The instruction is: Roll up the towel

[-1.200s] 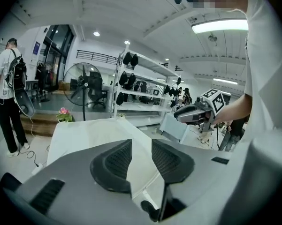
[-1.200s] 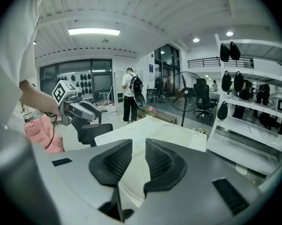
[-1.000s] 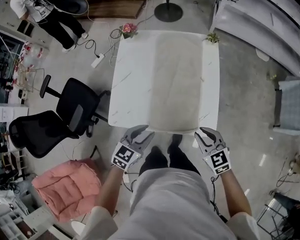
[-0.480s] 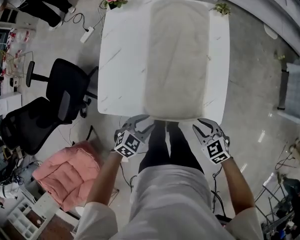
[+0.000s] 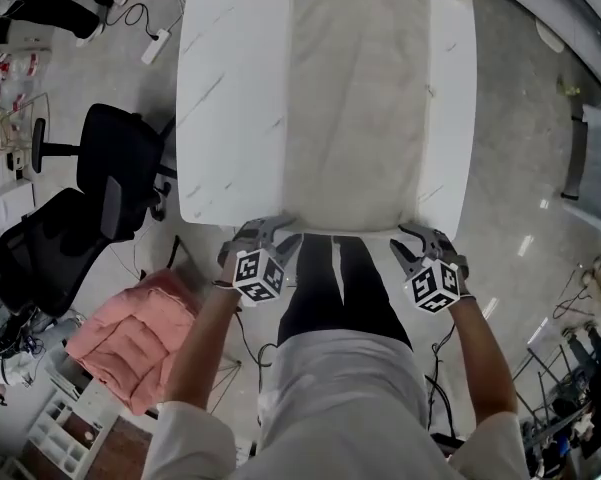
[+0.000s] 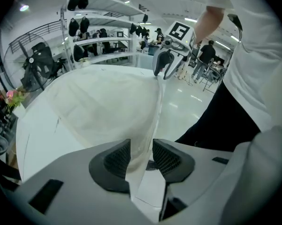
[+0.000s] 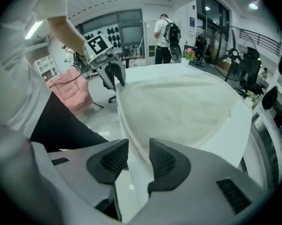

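Beige towel (image 5: 355,98) spread flat lengthwise on white bench (image 5: 225,118), near edge between parted fingers of left gripper (image 5: 275,231), right gripper (image 5: 418,240) fingers just opening around it

The towel (image 5: 355,98) is a pale cream rectangle of soft, faintly mottled cloth, spread open and flat in a single layer on the white table (image 5: 230,118), with no part rolled. It lies lengthwise, its long sides parallel to the table's. Its near short edge is at the table's near edge. Shallow creases run across it. It sits right of centre.
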